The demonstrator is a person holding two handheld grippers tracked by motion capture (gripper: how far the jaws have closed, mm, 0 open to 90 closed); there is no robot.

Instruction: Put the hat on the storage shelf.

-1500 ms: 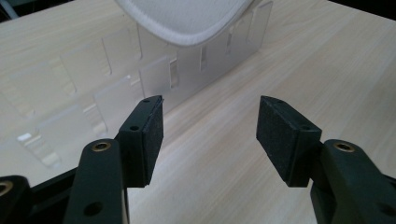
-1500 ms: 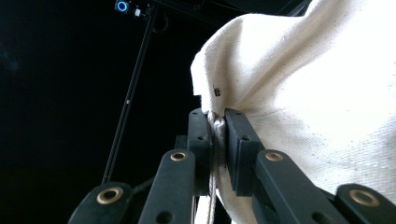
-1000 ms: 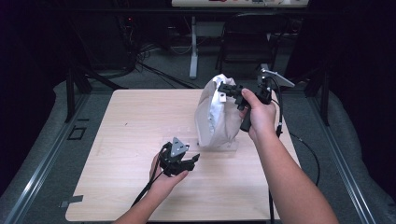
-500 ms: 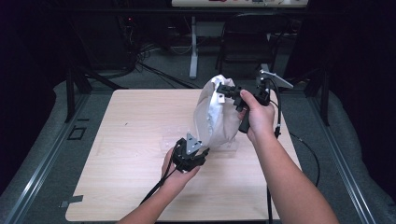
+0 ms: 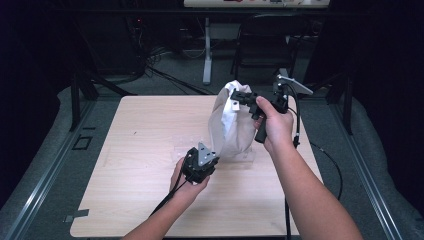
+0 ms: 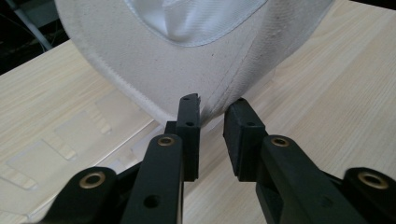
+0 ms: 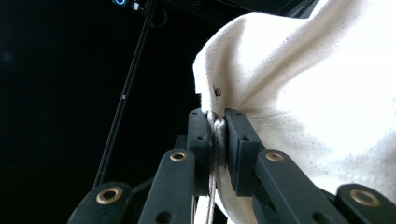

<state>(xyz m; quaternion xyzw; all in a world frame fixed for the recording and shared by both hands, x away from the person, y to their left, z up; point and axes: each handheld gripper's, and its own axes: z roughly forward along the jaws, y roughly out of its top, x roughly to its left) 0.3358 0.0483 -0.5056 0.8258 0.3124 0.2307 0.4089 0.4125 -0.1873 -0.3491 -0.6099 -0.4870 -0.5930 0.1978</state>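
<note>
Right tongs [image 5: 239,97] pinch the bag [image 5: 230,131] top, lifted. Left tongs [image 6: 212,133], just closing, straddle the bottom seam without pressing yet: seat deeper, then clamp.

Upright bag [image 5: 231,125] blocks mid-table [image 5: 140,150]; left side free.
</note>
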